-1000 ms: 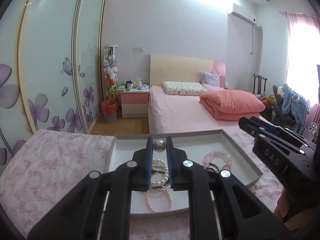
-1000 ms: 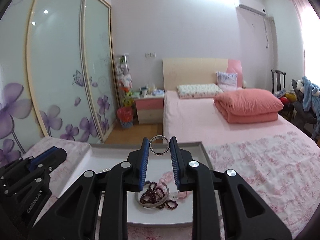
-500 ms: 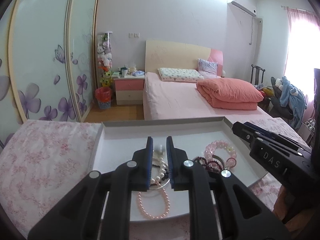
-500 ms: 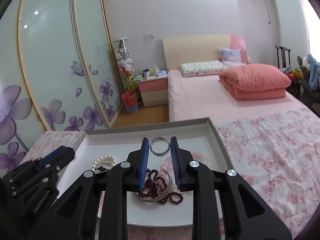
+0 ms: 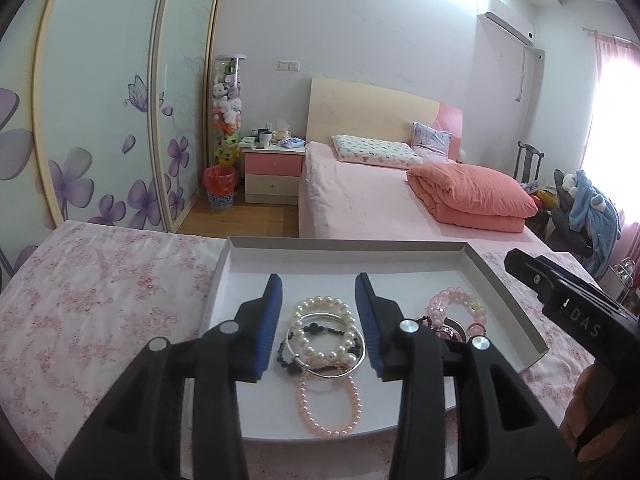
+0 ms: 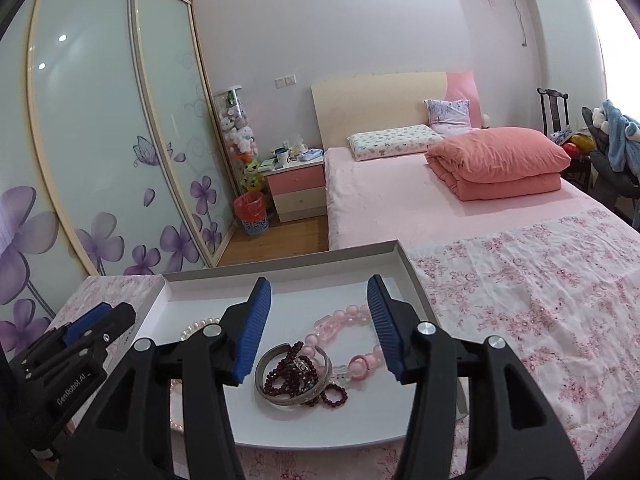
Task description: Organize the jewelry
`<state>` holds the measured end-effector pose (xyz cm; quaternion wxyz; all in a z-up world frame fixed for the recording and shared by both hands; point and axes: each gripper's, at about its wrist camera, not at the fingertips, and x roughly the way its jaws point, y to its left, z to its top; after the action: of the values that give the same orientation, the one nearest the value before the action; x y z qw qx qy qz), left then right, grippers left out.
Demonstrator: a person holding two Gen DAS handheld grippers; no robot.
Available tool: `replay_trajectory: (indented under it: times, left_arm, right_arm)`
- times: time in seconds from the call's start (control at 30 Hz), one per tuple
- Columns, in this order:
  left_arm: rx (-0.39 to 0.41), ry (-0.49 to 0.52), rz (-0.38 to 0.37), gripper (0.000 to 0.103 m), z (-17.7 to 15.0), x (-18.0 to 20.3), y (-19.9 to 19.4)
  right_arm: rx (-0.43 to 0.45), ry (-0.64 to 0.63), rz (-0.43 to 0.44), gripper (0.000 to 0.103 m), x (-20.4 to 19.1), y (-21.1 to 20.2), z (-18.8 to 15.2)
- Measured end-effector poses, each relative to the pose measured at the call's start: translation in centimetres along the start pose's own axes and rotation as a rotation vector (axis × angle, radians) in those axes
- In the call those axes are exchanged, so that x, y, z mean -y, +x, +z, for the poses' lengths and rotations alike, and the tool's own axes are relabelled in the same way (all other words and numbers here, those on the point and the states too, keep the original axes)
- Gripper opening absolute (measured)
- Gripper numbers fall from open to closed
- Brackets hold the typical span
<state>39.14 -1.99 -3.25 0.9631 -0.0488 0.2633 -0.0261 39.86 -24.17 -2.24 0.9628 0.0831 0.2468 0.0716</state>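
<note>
Item 1, floral bedcover [image 5: 92, 300]: the carrying surface; I keep everything near its front edge, within reach.

Item 2, shallow white tray [image 5: 502, 280]: lies flat on the cover and collects the jewelry so nothing gets lost in the fabric.

Item 3, left gripper [image 5: 318, 322]: jaws opening, nothing pinched; below the gap lies the left pile, a white pearl bracelet [image 5: 320, 306], a silver bangle [image 5: 354, 364] and a pink pearl strand [image 5: 328, 408] toward the tray's front edge.

Item 4, right gripper [image 6: 318, 328]: jaws opening, empty; beneath it lies the right pile, a pink bead bracelet [image 6: 344, 320], a grey metal bangle [image 6: 280, 394] and dark red beads [image 6: 288, 376].

Two piles suggest sorting by hand side.
</note>
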Motion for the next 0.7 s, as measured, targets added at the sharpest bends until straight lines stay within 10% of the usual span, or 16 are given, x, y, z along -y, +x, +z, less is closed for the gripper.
replay_trajectory:
  times: [0.7]
  left_arm:
    - [0.084, 0.020, 0.058, 0.047, 0.6, -0.4, -9.5]
  right_arm:
    - [0.092, -0.033, -0.010, 0.063, -1.5, -8.5, -0.3]
